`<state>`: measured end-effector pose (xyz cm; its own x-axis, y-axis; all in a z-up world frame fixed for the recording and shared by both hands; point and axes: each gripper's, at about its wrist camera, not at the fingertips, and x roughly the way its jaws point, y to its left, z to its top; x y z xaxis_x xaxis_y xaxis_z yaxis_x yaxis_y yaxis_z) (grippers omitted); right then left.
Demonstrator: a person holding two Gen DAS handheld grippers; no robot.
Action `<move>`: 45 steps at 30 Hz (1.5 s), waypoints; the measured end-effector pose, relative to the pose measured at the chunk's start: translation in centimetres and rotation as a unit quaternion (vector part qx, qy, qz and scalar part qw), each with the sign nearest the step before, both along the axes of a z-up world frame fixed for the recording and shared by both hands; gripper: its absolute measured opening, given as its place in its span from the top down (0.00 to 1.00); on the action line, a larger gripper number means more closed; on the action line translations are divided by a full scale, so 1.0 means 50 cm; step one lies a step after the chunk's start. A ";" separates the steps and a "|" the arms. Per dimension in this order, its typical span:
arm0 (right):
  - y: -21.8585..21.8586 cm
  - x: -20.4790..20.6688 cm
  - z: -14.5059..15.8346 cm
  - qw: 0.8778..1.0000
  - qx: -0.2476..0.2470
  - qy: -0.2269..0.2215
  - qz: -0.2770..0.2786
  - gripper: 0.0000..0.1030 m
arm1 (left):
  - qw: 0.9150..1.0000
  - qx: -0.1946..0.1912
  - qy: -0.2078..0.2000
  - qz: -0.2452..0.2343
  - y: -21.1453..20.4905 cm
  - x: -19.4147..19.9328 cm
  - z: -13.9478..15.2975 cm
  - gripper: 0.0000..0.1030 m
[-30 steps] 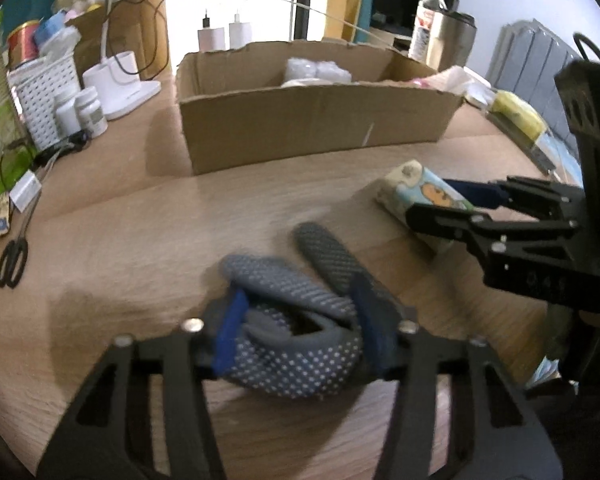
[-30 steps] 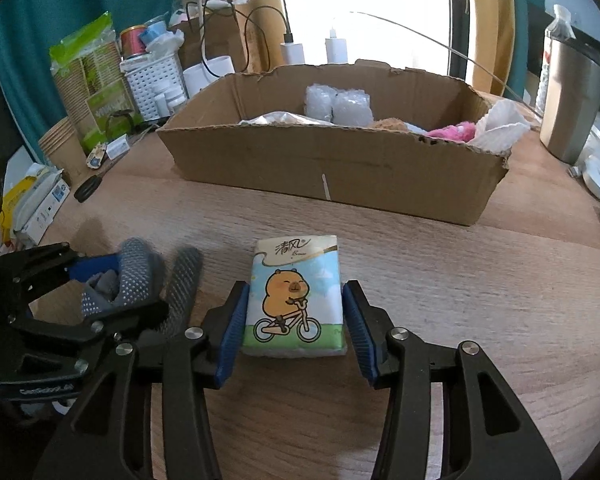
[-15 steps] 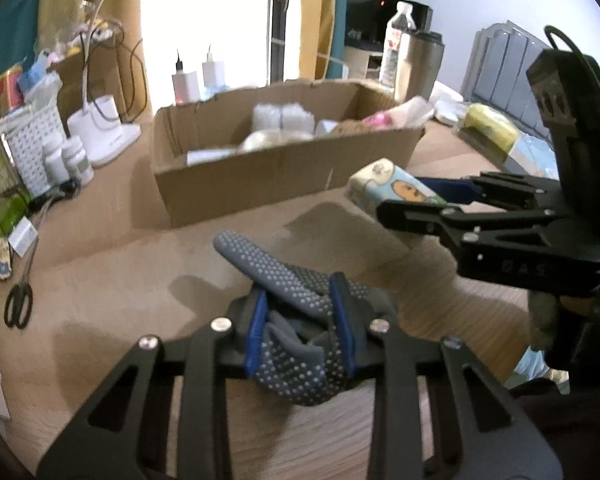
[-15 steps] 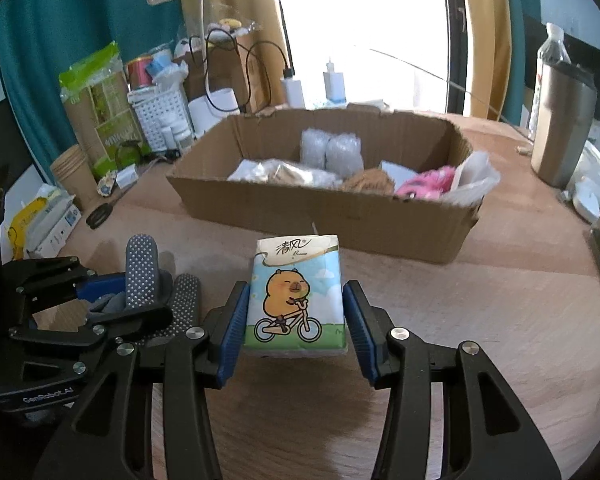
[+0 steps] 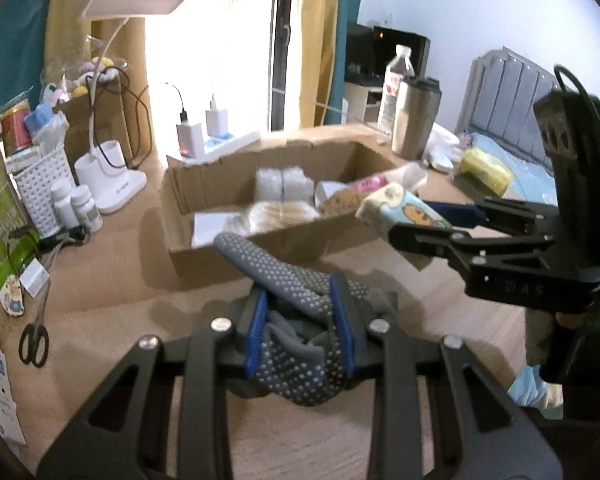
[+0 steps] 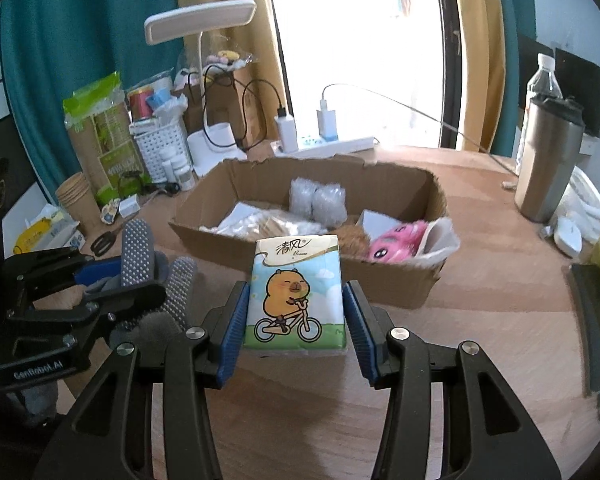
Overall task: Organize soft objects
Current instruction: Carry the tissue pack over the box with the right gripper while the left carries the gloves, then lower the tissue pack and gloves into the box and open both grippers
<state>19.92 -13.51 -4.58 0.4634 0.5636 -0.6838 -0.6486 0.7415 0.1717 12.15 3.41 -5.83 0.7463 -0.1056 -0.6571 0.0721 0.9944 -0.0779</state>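
Note:
My left gripper (image 5: pixel 300 326) is shut on a grey dotted glove (image 5: pixel 288 280) and holds it above the wooden table; the glove also shows in the right wrist view (image 6: pixel 138 254). My right gripper (image 6: pixel 296 320) is shut on a tissue pack (image 6: pixel 296 292) printed with a capybara on a bicycle, raised in front of the cardboard box (image 6: pixel 400 284). The pack shows in the left wrist view (image 5: pixel 400 210) at the box's right end. The box (image 5: pixel 236 256) holds bubble wrap, a pink plush toy (image 6: pixel 396 240) and other soft items.
A white desk lamp (image 6: pixel 204 24), a white basket (image 6: pixel 160 144), paper cups (image 6: pixel 74 196) and scissors (image 5: pixel 34 340) stand left of the box. A steel tumbler (image 6: pixel 548 160) and a water bottle (image 6: pixel 542 84) stand at the right. A power strip (image 6: pixel 328 146) lies behind the box.
Both grippers have risen off the table with their loads and moved toward the box. The left gripper closed on the glove.

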 end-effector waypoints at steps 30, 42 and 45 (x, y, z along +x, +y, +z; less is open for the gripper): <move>-0.012 0.097 0.034 0.999 0.016 -0.020 -0.026 0.51 | 0.998 -0.011 -0.042 0.052 0.089 0.084 0.068 0.69; -0.001 0.151 0.010 0.999 0.011 -0.007 -0.031 0.51 | 0.998 -0.018 -0.029 0.059 0.108 0.147 0.044 0.69; 0.003 0.167 0.002 0.999 0.009 -0.002 -0.033 0.51 | 0.998 -0.019 -0.027 0.058 0.111 0.158 0.041 0.69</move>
